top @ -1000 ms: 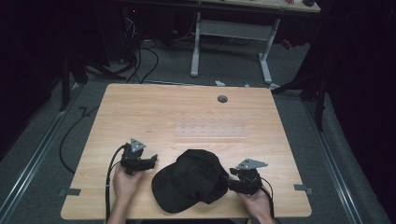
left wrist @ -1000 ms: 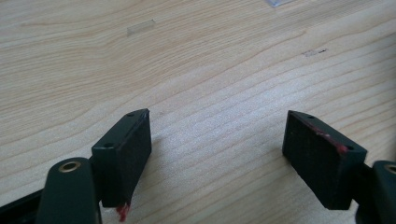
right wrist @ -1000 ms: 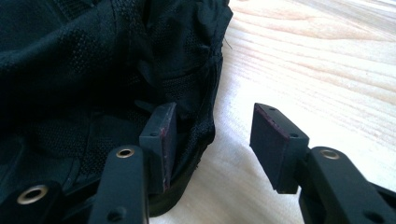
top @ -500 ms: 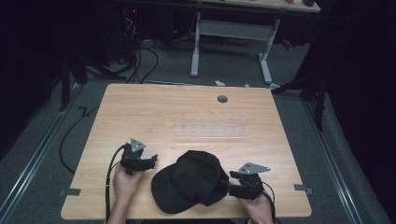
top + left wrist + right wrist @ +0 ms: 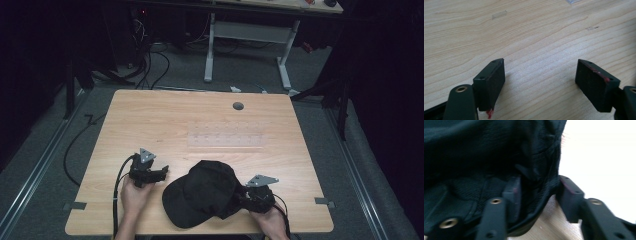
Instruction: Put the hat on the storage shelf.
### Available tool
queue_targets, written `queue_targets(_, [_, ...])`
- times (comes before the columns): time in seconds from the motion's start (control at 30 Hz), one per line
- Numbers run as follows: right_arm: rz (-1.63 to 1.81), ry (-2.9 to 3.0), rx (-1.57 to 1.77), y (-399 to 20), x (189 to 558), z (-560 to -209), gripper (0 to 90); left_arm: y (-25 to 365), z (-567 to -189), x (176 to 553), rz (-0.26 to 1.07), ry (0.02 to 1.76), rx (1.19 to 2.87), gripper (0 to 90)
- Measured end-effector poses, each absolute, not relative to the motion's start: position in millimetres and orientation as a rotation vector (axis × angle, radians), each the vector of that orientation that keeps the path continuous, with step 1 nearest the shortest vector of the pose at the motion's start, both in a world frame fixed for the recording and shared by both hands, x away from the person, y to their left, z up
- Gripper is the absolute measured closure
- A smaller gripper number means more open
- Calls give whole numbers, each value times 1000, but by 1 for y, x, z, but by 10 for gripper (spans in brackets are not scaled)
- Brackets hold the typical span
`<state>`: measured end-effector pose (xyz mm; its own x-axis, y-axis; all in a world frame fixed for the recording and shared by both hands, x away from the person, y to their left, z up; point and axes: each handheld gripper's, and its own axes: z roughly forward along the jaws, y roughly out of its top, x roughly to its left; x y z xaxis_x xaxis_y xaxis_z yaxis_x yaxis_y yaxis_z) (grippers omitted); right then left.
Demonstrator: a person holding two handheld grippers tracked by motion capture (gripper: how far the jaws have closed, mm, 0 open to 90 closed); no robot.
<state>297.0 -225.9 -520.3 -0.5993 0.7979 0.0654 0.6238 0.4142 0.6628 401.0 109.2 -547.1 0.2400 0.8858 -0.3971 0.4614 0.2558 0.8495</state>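
black cap [image 5: 202,200] lay at the table's [image 5: 150,115] 6 o'clock edge. right gripper [image 5: 537,195] straddled its soft, light rim, jaws not yet closed; left gripper [image 5: 540,82] spread, empty, at 9 o'clock.

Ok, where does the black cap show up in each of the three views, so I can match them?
High view: the black cap lies near the front edge of the wooden table, just left of the right hand-held gripper.
Left gripper view: not in it; bare wood between the open jaws.
Right gripper view: the cap's fabric covers the upper left, with its edge between the jaws.
Shared landmark: the light wood grain of the tabletop.
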Motion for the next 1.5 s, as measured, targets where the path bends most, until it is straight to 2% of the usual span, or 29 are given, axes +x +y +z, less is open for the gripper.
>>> queue_targets(0.03, [962,2411,1242,-226,297,-520,635,109,-547,401,472,1390,1374,242])
queue_targets(0.13, [920,2418,1201,-223,298,-519,775,109,-547,401,471,1390,1374,242])
queue_targets(0.27, [941,2422,1211,-225,303,-520,830,109,-547,401,471,1390,1374,242])
queue_targets(0.53, [968,2422,1251,-232,309,-518,840,109,-547,401,471,1390,1374,242])
queue_targets(1.5, [1266,2219,1079,-263,331,-432,844,109,-547,401,471,1391,1373,244])
